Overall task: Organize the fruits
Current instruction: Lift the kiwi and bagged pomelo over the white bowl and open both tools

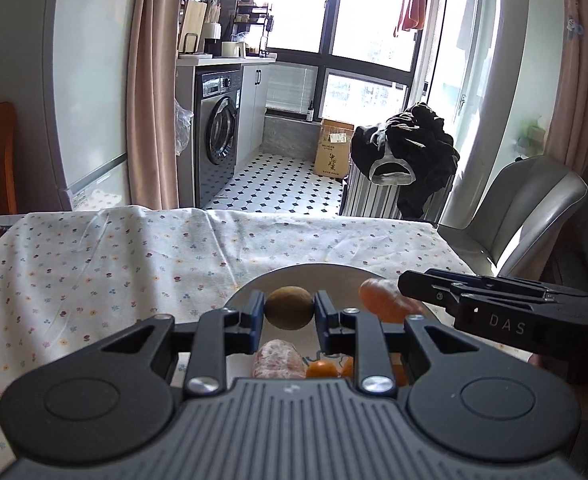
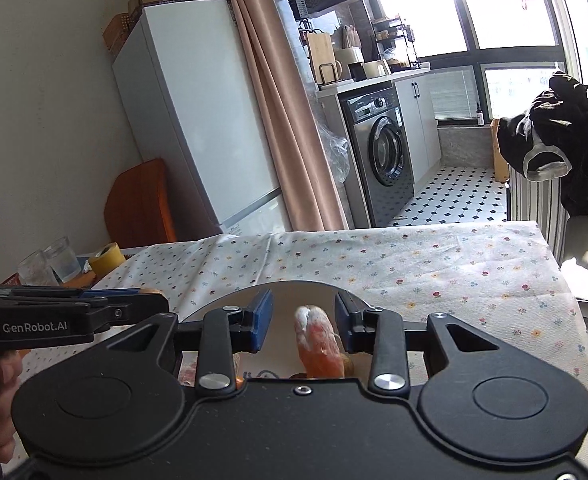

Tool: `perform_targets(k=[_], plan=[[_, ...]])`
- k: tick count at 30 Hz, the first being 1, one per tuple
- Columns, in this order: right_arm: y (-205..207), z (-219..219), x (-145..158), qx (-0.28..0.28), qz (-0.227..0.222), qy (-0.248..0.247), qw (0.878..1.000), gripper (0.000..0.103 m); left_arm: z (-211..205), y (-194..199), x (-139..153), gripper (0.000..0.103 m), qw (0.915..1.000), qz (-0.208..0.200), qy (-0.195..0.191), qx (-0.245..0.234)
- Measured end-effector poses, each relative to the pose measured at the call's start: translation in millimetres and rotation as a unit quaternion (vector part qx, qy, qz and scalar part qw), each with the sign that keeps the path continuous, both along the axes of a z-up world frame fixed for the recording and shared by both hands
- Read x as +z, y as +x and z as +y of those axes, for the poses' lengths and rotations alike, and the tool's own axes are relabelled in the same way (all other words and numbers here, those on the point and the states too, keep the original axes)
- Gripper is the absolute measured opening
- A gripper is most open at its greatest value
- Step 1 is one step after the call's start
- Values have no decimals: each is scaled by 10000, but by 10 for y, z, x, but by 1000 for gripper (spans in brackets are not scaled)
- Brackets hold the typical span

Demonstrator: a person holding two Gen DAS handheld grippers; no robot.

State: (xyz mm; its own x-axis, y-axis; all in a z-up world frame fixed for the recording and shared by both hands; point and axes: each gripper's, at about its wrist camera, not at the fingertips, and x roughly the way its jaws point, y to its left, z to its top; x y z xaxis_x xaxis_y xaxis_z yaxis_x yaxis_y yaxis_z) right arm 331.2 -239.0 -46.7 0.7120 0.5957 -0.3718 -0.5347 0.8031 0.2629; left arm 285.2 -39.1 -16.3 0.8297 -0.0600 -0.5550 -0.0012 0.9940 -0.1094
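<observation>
The left tool [image 1: 289, 312] is clamped on a brown, fuzzy, egg-shaped kiwi [image 1: 289, 307], its blue-padded fingers [image 1: 254, 312] pressing the fruit's two ends, and holds it above a round, pale, shiny plate [image 1: 317, 272]. Under it on the plate lie a peeled, white-pithed orange fruit [image 1: 280, 363] and small bright orange fruits [image 1: 322, 369], partly hidden by the tool's body.

The right tool [image 2: 304, 322] stands open, its pads well apart. A peeled orange segment with white pith on its tip [image 2: 318, 340] sits between them, touching neither pad as far as the right wrist view shows; it appears to rest on the plate. In the left wrist view that tool reaches in from the right, just beside the segment.

The plate sits on a counter covered with a white cloth printed with small flowers [image 1: 94, 264]. At the cloth's far left are a yellow roll of tape [image 2: 106, 264] and two clear glasses [image 2: 50, 264].

Risks, as I judge them: the kiwi is held only at its rounded ends, so a loose grip or a tilt could let it squirt out and roll off the plate. A drop from this height could bruise the soft peeled fruit below. The two tools work close together over one plate, so they could knock each other. Closing hard on the segment would crush it.
</observation>
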Motion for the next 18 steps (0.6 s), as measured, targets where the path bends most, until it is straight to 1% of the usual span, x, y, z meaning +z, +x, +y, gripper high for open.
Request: perform_targets(k=[3, 8, 11, 13, 17, 18], plan=[[-19, -20, -14, -116, -53, -135, 9998, 36, -70, 89, -75, 25, 9999, 99, 26, -62], [2, -149, -40, -395, 200, -40, 9990, 36, -122, 170, -174, 25, 9998, 174, 6, -93], [4, -160, -63, -455, 244, -58, 9987, 38, -163, 169, -186, 32, 9999, 94, 9, -88], [3, -158, -96, -449, 289, -68, 9986, 40, -182, 177, -189, 38, 9998, 152, 2, -126], [-9, -94, -133, -349, 347, -137, 9987, 40, -204, 128, -167, 40, 9996, 180, 193, -87], [-26, -74, -129, -299, 340, -135, 9989, 40, -198, 103, -159, 43, 9996, 171, 228, -61]])
